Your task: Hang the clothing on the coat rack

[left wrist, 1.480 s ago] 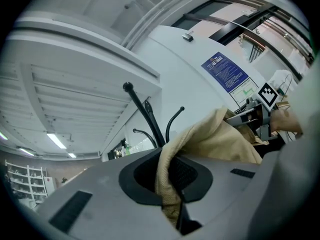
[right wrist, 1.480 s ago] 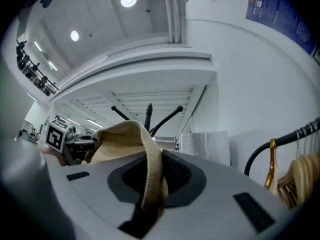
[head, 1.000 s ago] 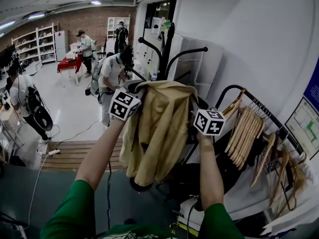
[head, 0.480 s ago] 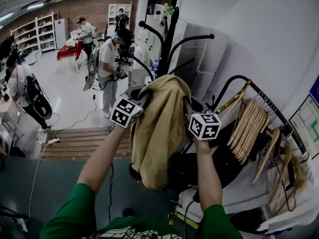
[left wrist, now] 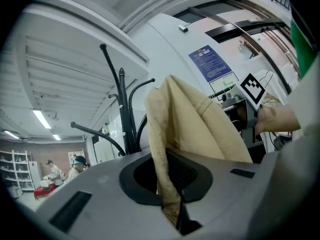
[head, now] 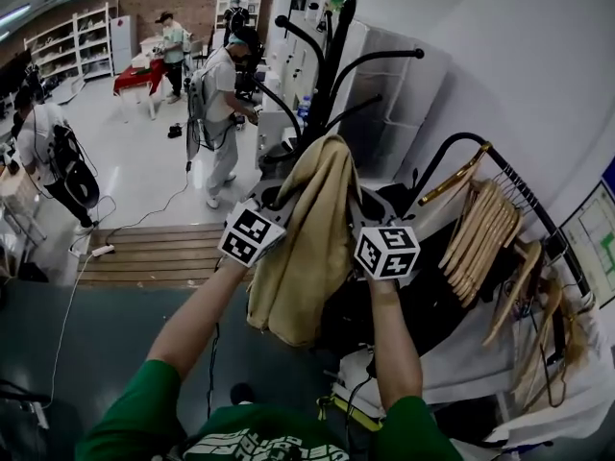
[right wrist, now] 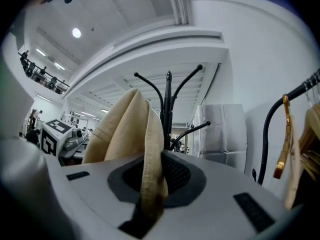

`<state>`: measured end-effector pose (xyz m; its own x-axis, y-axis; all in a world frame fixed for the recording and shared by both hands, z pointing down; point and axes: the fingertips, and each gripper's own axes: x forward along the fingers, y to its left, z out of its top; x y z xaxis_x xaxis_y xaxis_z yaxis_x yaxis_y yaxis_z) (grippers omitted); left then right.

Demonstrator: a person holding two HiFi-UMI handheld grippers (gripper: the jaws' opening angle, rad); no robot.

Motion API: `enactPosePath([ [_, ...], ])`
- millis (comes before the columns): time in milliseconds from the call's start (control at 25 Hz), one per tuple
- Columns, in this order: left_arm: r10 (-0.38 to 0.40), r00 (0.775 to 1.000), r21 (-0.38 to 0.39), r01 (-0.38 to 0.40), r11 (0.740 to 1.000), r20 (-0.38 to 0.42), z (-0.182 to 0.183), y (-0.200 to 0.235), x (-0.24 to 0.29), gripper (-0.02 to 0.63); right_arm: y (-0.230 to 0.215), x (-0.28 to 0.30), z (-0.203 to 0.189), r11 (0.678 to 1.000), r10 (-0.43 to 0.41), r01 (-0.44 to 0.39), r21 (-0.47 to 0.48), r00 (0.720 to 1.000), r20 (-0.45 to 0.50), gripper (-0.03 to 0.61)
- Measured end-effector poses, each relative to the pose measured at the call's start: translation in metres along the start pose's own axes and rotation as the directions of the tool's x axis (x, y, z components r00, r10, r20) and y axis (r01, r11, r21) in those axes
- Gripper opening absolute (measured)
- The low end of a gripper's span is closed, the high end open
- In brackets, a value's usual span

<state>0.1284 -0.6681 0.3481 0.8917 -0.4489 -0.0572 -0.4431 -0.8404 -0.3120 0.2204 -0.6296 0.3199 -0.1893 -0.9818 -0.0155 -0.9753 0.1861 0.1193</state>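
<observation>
Left gripper point(left wrist: 170, 204) and right gripper point(right wrist: 150, 196) both clamped on the tan jacket point(head: 306, 243). A fabric fold, probably the collar edge, sits between each pair of jaws, close to the coat rack point(head: 332, 65).

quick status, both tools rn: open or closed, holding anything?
left tool: closed on the tan jacket
right tool: closed on the same tan jacket

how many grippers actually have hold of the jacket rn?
2. The left gripper is shut on the tan jacket at its left side, the right gripper at its right side, near the coat rack.
</observation>
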Motion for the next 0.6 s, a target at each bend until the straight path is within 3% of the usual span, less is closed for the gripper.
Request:
enactPosePath([
  [600, 0.054, 0.999, 0.025, -0.054, 0.998, -0.005, 0.009, -0.013, -0.021, 0.014, 0.019, -0.017, 0.001, 0.999, 0.011, -0.010, -0.039, 1.000, 0.017, 0.049],
])
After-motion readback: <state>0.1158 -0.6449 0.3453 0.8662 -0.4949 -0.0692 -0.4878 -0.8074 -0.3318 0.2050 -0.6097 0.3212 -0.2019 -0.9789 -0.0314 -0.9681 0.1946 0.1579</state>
